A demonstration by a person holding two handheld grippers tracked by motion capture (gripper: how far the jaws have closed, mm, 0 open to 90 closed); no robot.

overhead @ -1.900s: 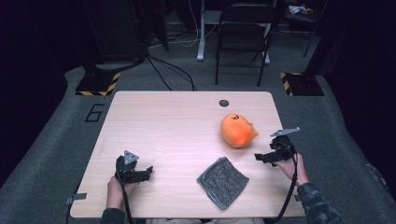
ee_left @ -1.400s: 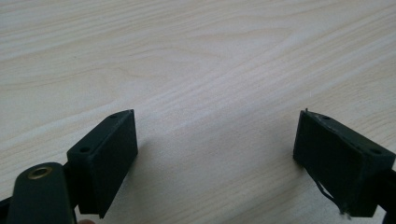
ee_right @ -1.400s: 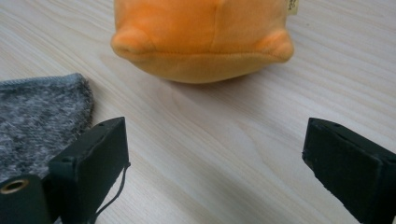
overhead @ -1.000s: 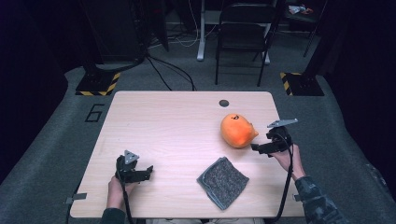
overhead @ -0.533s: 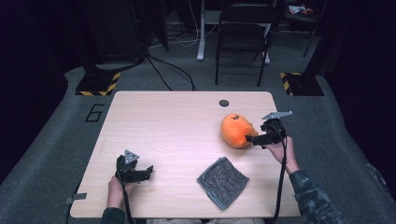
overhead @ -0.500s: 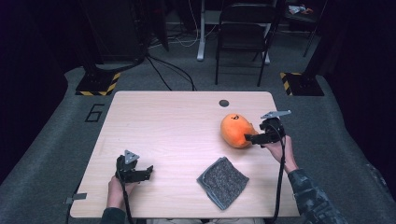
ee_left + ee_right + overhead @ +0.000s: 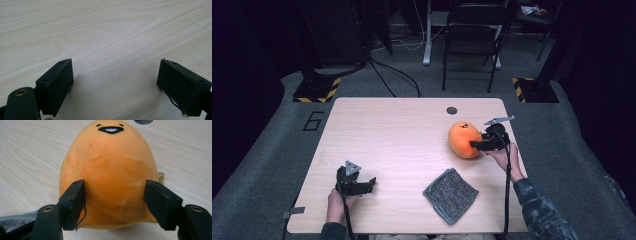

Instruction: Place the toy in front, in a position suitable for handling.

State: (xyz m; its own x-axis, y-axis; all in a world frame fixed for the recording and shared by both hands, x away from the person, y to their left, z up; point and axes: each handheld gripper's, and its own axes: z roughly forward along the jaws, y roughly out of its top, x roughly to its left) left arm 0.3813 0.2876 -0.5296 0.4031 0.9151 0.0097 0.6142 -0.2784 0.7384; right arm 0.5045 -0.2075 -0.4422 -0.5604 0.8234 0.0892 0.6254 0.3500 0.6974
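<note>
Right hand-held gripper [image 7: 113, 202] closing on the orange egg-shaped plush [image 7: 110, 172]

The plush lies on the counter [image 7: 387, 140], just behind the grey cloth [image 7: 451, 195]. It looks light, soft and squashy, so pinch low across its wide base. Both pads appear to touch its sides, jaws just closing inward. Left hand-held gripper [image 7: 117, 82] stands apart, empty.

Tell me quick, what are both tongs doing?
Left tongs: open, nothing between them, over bare table.
Right tongs: have just been closing, pads against the orange plush toy.
</note>
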